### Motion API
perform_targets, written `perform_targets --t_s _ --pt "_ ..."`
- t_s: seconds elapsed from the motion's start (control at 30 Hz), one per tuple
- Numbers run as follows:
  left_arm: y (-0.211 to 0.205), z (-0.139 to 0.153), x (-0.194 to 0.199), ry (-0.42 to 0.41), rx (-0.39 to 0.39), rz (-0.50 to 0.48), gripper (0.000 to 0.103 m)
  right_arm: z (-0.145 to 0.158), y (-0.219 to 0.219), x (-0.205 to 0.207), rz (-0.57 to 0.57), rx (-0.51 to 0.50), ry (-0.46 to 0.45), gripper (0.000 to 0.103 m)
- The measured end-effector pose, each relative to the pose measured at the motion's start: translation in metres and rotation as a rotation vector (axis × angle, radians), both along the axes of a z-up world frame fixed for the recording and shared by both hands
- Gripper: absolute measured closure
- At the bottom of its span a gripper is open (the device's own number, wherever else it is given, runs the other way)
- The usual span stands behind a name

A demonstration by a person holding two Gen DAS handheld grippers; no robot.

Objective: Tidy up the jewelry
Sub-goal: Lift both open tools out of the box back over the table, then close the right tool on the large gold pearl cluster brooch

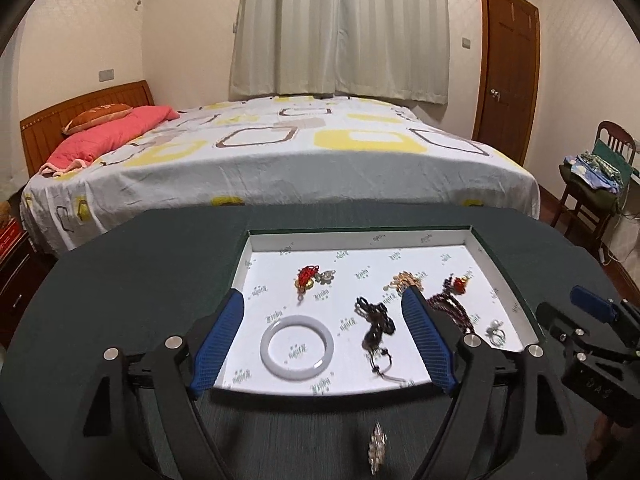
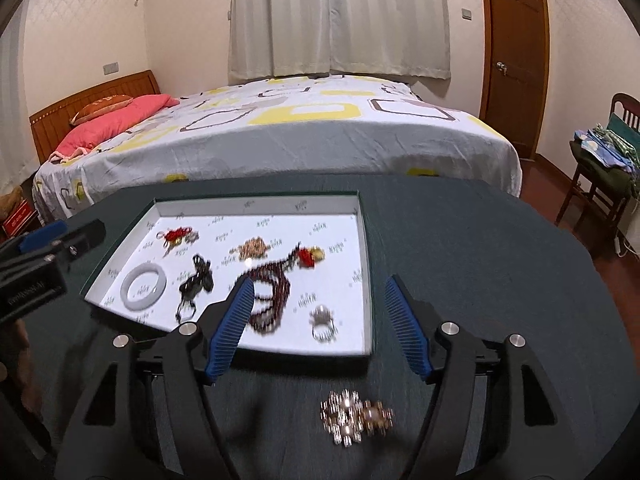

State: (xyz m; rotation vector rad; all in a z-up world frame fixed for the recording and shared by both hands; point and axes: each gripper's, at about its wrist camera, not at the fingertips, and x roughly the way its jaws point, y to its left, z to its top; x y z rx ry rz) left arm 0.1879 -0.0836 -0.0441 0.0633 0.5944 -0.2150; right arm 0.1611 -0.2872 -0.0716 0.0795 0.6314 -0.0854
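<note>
Jewelry lies in a shallow white-lined cardboard tray [image 2: 362, 280] on a dark green table [image 2: 480, 260]: white jade-like bangle [image 2: 144, 286] at nine o'clock, silver ring [image 2: 323, 323] at five o'clock, dark red bead strand [image 2: 272, 292] centre. A gold crystal brooch [image 2: 354, 416] rests outside, at six o'clock. Left gripper [image 1: 323, 334] and right gripper [image 2: 320, 322]: jaws apart, empty.

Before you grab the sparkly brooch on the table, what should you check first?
1. Right gripper open, nothing in it: ok.
2. Left gripper open, nothing in it: ok.
3. Sparkly brooch lies on the dark table, outside the white tray: not ok, it needs putting away.
4. Free spot in the tray's right part: ok.
5. White bangle, silver ring and dark red bead string already in the tray: ok.
6. Brooch's shape for gripping: cannot tell, blurred.
</note>
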Motion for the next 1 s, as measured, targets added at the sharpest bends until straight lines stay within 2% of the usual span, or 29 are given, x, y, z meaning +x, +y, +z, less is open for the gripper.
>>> perform_targets --t_s 0.27,0.47,0.57,1.0 --pt "0.005 -0.007 -0.035 -0.012 0.018 0.011 0.024 -0.013 -0.003 -0.038 -0.008 0.001 0.031 0.035" --pt "0.014 -0.029 -0.049 0.043 0.006 0.039 0.024 -0.028 -0.008 -0.057 -0.024 0.001 0.069 0.035" --pt "0.016 -0.040 -0.053 0.075 0.011 0.041 0.024 -0.036 -0.012 -0.060 -0.031 0.011 0.089 0.035" --pt "0.011 -0.055 -0.057 0.110 0.026 0.029 0.024 -0.063 -0.017 -0.039 -0.045 0.013 0.172 0.036"
